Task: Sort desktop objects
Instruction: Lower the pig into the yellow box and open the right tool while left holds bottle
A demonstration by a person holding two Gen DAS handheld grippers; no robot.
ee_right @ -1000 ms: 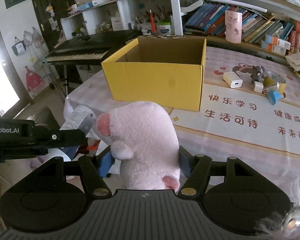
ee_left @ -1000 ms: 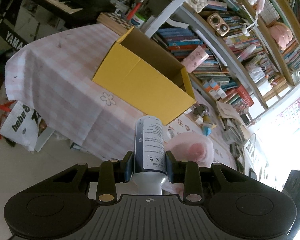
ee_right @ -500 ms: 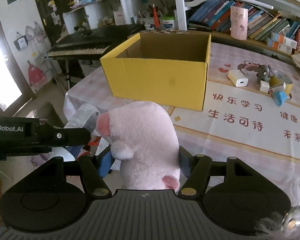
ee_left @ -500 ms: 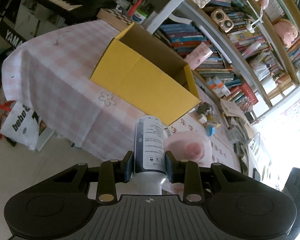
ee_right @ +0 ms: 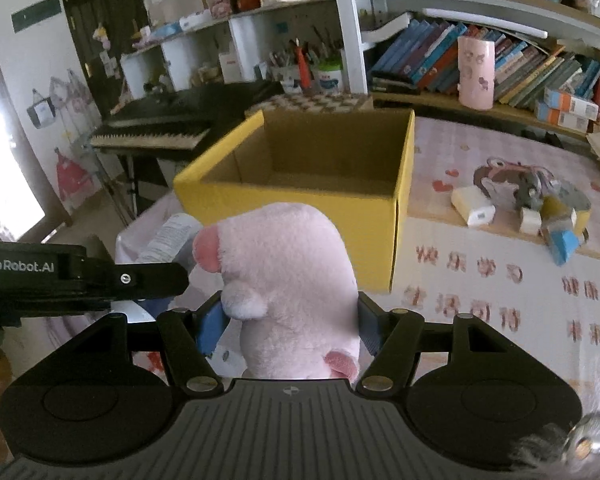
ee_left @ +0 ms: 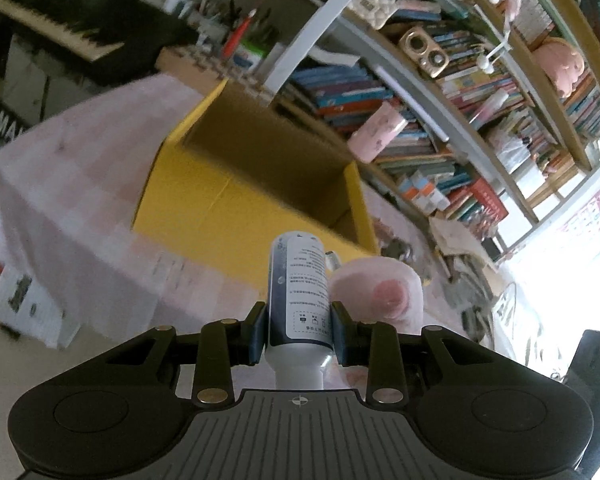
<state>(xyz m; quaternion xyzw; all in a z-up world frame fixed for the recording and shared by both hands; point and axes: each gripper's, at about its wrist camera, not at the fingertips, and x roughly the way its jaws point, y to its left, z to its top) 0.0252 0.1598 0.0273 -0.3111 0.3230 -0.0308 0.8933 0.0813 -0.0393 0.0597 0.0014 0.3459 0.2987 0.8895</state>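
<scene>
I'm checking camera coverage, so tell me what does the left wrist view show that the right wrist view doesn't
Only the left wrist view shows the left gripper clamping the bottle from behind, and the pink plush on the upper shelf.

Only the right wrist view shows the right gripper squeezing the pink plush pig, the white charger and the small blocks on the table.

Both show the open yellow box, the keyboard and the bookshelf.

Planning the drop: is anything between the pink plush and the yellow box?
Nothing visible. The plush, held by the right hand-held gripper, faces the open box directly; the bottle sits off to its left.
</scene>
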